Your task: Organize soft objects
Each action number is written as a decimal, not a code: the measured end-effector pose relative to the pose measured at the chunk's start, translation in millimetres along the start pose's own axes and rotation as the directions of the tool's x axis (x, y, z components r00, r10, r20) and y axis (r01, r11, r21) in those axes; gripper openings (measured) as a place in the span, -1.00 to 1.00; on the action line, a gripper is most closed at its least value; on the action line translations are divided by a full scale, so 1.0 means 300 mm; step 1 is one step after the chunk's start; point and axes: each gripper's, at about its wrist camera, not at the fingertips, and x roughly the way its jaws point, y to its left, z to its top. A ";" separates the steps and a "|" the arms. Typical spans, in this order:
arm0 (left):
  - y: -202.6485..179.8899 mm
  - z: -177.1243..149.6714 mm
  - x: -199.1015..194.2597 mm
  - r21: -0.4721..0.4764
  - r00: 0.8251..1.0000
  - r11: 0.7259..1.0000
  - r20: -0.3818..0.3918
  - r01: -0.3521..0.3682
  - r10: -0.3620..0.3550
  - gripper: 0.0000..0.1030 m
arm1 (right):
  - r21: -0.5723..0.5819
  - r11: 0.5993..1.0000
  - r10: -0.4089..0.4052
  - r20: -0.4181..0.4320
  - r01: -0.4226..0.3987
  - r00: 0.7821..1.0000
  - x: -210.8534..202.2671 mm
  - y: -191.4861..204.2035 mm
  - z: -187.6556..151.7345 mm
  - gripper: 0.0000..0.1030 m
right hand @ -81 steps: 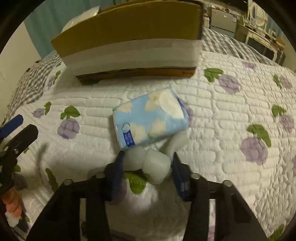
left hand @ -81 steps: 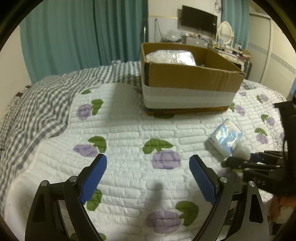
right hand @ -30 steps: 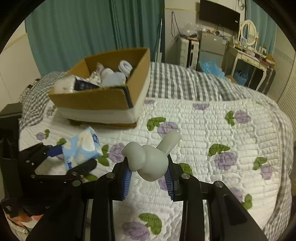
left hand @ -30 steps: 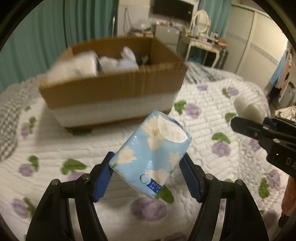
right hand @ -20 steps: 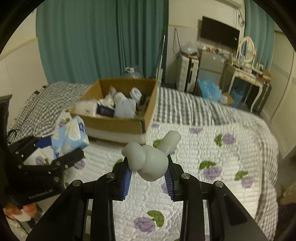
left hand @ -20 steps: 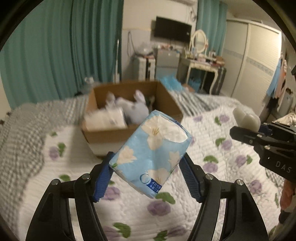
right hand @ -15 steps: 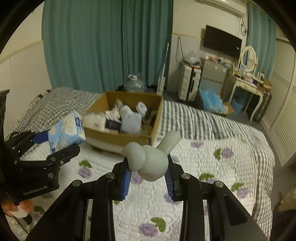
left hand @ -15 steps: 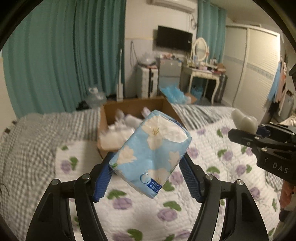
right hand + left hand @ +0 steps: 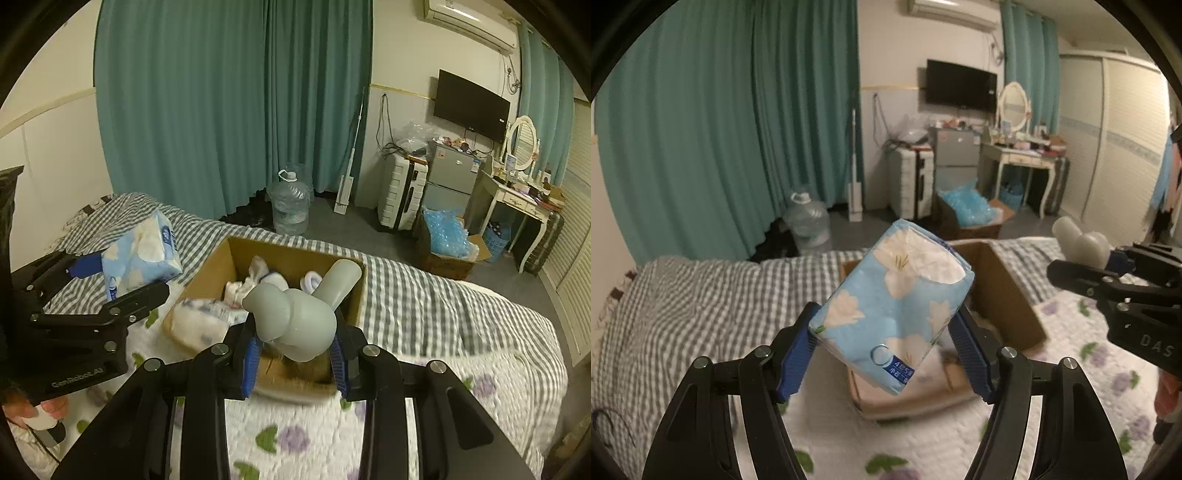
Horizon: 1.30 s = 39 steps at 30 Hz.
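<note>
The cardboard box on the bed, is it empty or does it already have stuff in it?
Not empty. The right wrist view shows the open cardboard box holding several pale soft items, with a white bundle at its near corner.

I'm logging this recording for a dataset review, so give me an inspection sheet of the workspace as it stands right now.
Surface: bed with white floral quilt over a grey checked blanket.
Job's things: blue tissue pack; pale grey soft toy; open cardboard box on the bed, already holding soft items.
Clutter: water jug, box of blue bags on the floor.
Grippers: left gripper shut on the tissue pack; right gripper shut on the soft toy; both raised near the box.
Cables: wires hanging on the far wall.
Surroundings: teal curtains, wall TV, suitcase, dressing table.
</note>
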 end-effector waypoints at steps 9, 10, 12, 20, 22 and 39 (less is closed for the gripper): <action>0.023 0.029 0.309 0.075 0.996 0.995 -0.065 -0.060 0.065 0.35 | 0.014 1.000 0.013 -0.038 -0.013 0.999 0.303 -0.066 0.046 -0.38; 0.021 0.027 0.333 0.087 0.995 0.994 -0.070 -0.061 0.068 0.35 | 0.013 1.000 0.012 -0.043 -0.012 0.999 0.327 -0.073 0.047 -0.38; 0.019 0.024 0.377 0.089 0.995 0.995 -0.083 -0.048 0.055 0.35 | 0.012 1.000 0.014 -0.052 -0.013 0.999 0.374 -0.084 0.047 -0.36; -0.008 0.054 0.450 0.088 0.995 0.995 -0.097 0.037 -0.028 0.40 | 0.090 0.994 0.060 -0.065 -0.054 0.996 0.501 -0.139 0.072 -0.25; -0.004 0.063 0.449 0.081 0.995 0.995 -0.084 0.055 -0.048 0.43 | 0.103 0.993 0.063 -0.056 -0.057 0.996 0.503 -0.150 0.078 0.23; -0.092 0.216 -0.058 0.131 0.991 0.991 0.132 0.003 -0.021 0.50 | 0.115 0.988 -0.123 0.172 0.104 0.977 -0.195 -0.140 0.197 0.70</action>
